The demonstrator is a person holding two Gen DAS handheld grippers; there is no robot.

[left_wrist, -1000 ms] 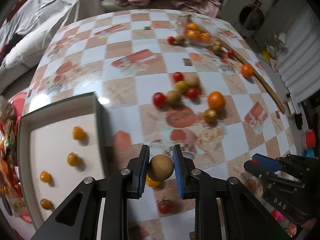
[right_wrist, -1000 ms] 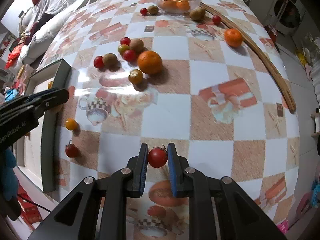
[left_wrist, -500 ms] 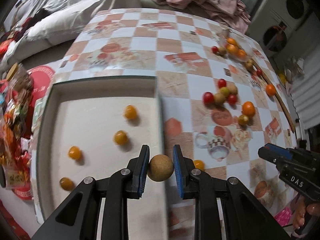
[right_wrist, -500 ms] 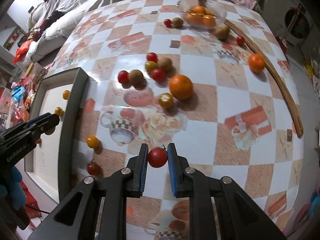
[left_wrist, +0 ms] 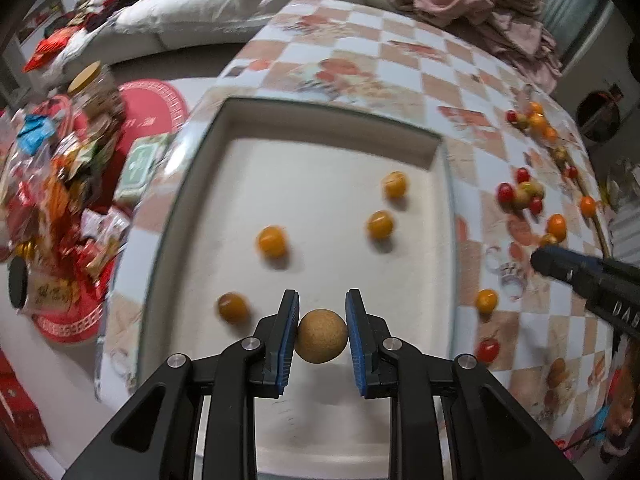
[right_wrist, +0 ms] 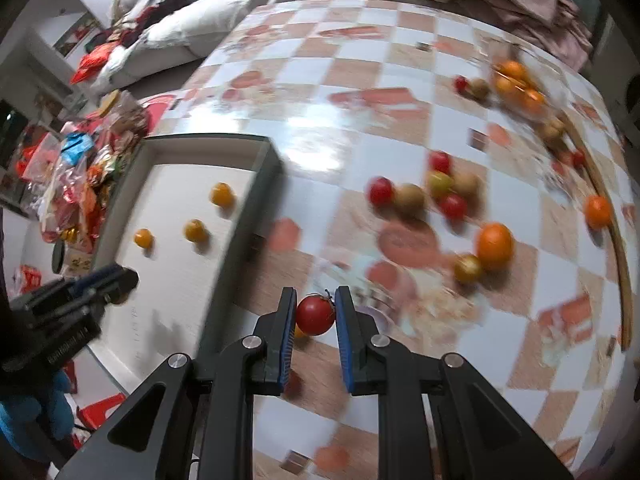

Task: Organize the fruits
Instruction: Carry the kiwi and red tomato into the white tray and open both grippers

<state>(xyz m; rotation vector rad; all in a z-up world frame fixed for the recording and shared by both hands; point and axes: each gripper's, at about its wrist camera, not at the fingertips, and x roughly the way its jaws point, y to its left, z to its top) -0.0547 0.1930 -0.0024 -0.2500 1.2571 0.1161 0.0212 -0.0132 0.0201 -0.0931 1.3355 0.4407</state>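
Tray w/ four yellow tomatoes

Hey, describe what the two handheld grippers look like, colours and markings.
Both the left gripper and right gripper are black angular linkages with silver pivot screws and ribbed blue finger pads. White lettering marks their sides. A blue glove shows at one edge.
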